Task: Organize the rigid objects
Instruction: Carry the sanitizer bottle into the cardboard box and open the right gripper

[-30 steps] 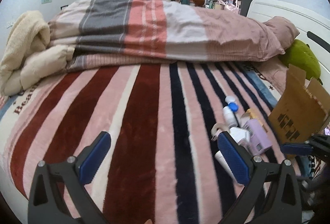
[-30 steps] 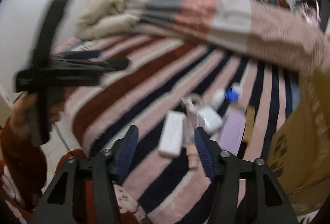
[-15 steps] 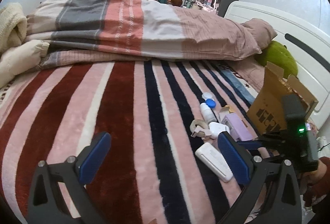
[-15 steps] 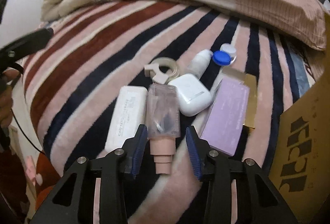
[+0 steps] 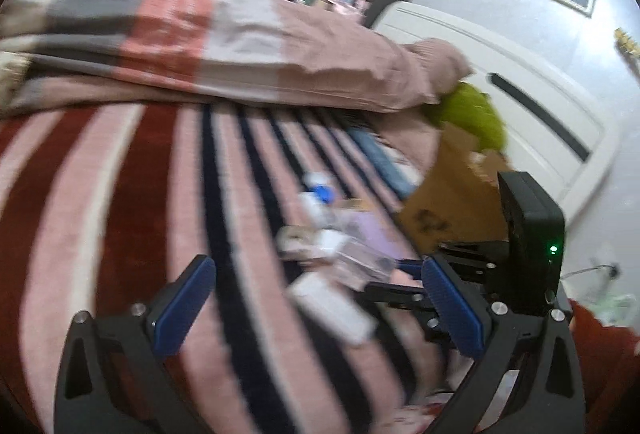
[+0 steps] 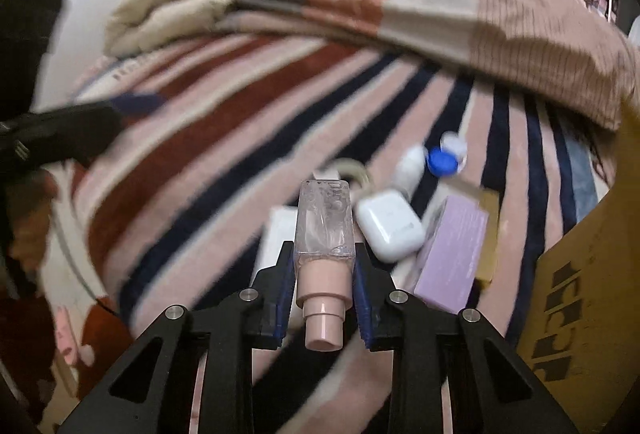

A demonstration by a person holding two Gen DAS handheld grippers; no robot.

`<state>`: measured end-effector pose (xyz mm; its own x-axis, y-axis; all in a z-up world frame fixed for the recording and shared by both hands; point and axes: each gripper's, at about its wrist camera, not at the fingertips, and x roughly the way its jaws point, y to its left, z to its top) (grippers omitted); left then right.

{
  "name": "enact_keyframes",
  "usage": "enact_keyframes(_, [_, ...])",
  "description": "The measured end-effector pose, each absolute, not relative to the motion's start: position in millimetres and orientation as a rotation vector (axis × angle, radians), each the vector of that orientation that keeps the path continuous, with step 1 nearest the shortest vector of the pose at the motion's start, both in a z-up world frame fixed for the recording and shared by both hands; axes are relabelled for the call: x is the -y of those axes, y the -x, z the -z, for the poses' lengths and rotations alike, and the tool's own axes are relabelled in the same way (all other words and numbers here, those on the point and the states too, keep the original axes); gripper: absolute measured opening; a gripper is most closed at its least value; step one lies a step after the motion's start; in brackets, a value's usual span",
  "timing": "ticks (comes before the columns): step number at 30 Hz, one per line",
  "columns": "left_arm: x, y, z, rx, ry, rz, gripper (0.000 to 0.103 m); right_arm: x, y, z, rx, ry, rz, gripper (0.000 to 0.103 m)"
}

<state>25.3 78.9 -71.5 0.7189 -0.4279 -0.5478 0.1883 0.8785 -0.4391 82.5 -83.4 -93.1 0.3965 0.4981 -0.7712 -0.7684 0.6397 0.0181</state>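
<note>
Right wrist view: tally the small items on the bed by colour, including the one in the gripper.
White: 3, earbud case, flat box, small bottle
Clear with pink cap: 1, bottle in right gripper
Purple: 1, box
Beige: 1, tape ring
Blue-and-white: 1, lens case
Total: 7

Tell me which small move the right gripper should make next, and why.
Probably carry the clear bottle rightward to the cardboard box: the right gripper is shut on it, above the other items, and the box stands just to the right.
</note>
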Motion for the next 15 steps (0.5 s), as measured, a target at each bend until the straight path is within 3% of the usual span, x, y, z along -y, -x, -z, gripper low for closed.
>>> enact_keyframes(6, [-45.4,-47.2,37.5,-0.698,0.378,0.499,0.1,93.8,-66.9,35.7,-0.71,0.336,-0.875,0.022])
enact_keyframes(12, [-12.0,-72.8,1.5,-0.693,0.418,0.634,0.082,125.4,-60.4,-5.7,-0.606,0.307,-0.852,0.022])
enact_keyframes(15, [15.2,-90.3,-9.7,-0.721,0.387,0.675,0.063,149.0,-66.5,-16.6,-0.574,0.284,-0.826,0.022])
